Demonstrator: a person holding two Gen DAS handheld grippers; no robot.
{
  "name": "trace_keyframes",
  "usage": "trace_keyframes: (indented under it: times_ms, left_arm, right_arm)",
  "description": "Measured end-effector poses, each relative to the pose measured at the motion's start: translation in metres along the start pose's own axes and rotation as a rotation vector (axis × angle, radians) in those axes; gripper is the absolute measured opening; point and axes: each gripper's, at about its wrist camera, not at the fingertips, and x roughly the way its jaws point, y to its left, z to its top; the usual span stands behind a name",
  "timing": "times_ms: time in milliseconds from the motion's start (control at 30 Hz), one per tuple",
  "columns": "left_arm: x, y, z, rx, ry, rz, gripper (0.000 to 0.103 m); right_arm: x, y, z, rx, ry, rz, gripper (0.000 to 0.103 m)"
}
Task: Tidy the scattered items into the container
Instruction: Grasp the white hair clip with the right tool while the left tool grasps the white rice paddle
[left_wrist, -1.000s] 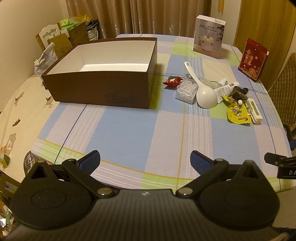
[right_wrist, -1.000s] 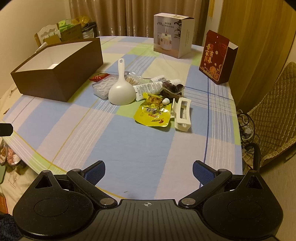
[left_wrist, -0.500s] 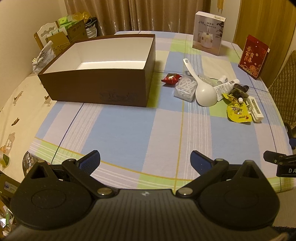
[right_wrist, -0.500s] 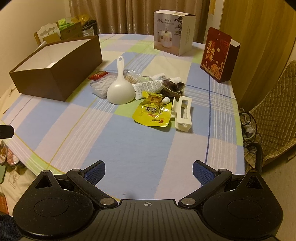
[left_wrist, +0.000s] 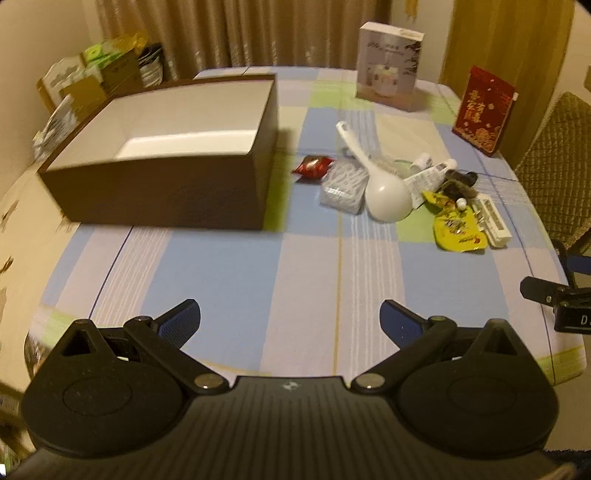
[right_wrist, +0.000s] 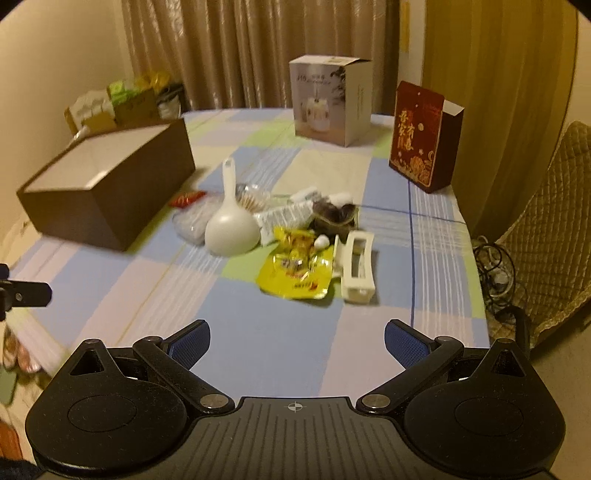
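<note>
An empty brown box (left_wrist: 166, 195) (right_wrist: 107, 206) with a white inside stands on the left of the checked tablecloth. To its right lies a heap of small items: a white scoop (left_wrist: 386, 199) (right_wrist: 231, 229), a red packet (left_wrist: 313, 167), a clear plastic pack (left_wrist: 343, 186), a yellow pouch (left_wrist: 456, 229) (right_wrist: 297, 269), a white rectangular holder (left_wrist: 493, 221) (right_wrist: 358, 266), a white tube and a dark bundle (right_wrist: 334, 216). My left gripper (left_wrist: 290, 319) hovers open over the near table edge. My right gripper (right_wrist: 297, 339) is open too, nearer the heap, and holds nothing.
A white carton (right_wrist: 328, 99) and a red gift box (right_wrist: 423, 136) stand upright at the table's far side. A quilted chair (right_wrist: 546, 229) and cables (right_wrist: 495, 269) sit to the right. Boxes and bags (left_wrist: 92, 81) pile up behind the brown box.
Both grippers have moved forward over the table toward the items; the right one has come closer to the heap. Both stay open and nothing on the table has moved.
</note>
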Motion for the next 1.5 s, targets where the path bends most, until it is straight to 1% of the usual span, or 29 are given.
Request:
trace_keyframes:
  times_ms: [100, 200, 300, 367, 433, 467, 533, 633, 700, 767, 1000, 1033, 1067, 1100, 1333, 1367, 1400, 1433, 1500]
  left_arm:
    - [0.008, -0.004, 0.010, 0.038, -0.013, -0.016, 0.102]
    - [0.018, -0.006, 0.019, 0.059, -0.006, -0.046, 0.101]
    - [0.029, -0.010, 0.028, 0.091, 0.002, -0.091, 0.098]
    - [0.038, -0.016, 0.035, 0.113, 0.006, -0.120, 0.098]
    - [0.045, -0.020, 0.041, 0.134, 0.007, -0.151, 0.095]
    - [0.050, -0.022, 0.044, 0.144, 0.009, -0.167, 0.092]
    - [0.058, -0.026, 0.050, 0.159, 0.013, -0.195, 0.092]
    - [0.072, -0.032, 0.059, 0.179, 0.023, -0.238, 0.087]
    - [0.080, -0.036, 0.065, 0.192, 0.030, -0.256, 0.086]
    - [0.087, -0.040, 0.071, 0.209, 0.032, -0.265, 0.086]
    - [0.108, -0.047, 0.090, 0.254, 0.045, -0.315, 0.086]
    - [0.112, -0.047, 0.093, 0.260, 0.049, -0.323, 0.086]
    - [0.116, -0.048, 0.096, 0.269, 0.053, -0.332, 0.086]
    - [0.119, -0.049, 0.099, 0.273, 0.056, -0.337, 0.085]
    - [0.139, -0.053, 0.116, 0.296, 0.074, -0.363, 0.084]
    - [0.143, -0.054, 0.118, 0.299, 0.077, -0.368, 0.083]
    - [0.146, -0.055, 0.120, 0.301, 0.081, -0.372, 0.082]
    - [0.149, -0.056, 0.122, 0.303, 0.084, -0.376, 0.082]
    - [0.155, -0.057, 0.127, 0.305, 0.088, -0.384, 0.082]
  right_arm:
    - [0.004, -0.005, 0.006, 0.041, -0.011, 0.015, 0.103]
    - [0.009, -0.009, 0.011, 0.047, -0.009, 0.014, 0.103]
    - [0.014, -0.013, 0.013, 0.036, -0.003, 0.005, 0.103]
    - [0.019, -0.018, 0.014, 0.046, 0.002, -0.002, 0.103]
    - [0.024, -0.024, 0.016, 0.054, 0.001, -0.008, 0.103]
    - [0.027, -0.026, 0.017, 0.057, 0.000, -0.013, 0.103]
    - [0.033, -0.031, 0.020, 0.061, -0.001, -0.025, 0.103]
    - [0.043, -0.039, 0.024, 0.070, 0.004, -0.035, 0.080]
    - [0.051, -0.046, 0.026, 0.097, 0.022, -0.042, 0.080]
    - [0.057, -0.051, 0.027, 0.107, 0.022, -0.049, 0.080]
    - [0.081, -0.057, 0.037, 0.095, 0.032, -0.065, 0.079]
    - [0.085, -0.057, 0.039, 0.091, 0.033, -0.067, 0.076]
    - [0.090, -0.056, 0.041, 0.088, 0.037, -0.065, 0.067]
    - [0.094, -0.057, 0.042, 0.089, 0.046, -0.063, 0.065]
    - [0.120, -0.061, 0.052, 0.102, 0.065, -0.086, 0.064]
    - [0.124, -0.062, 0.052, 0.102, 0.071, -0.088, 0.063]
    - [0.126, -0.063, 0.053, 0.101, 0.078, -0.088, 0.058]
    - [0.129, -0.064, 0.053, 0.102, 0.087, -0.082, 0.048]
    - [0.134, -0.068, 0.053, 0.112, 0.100, -0.082, 0.045]
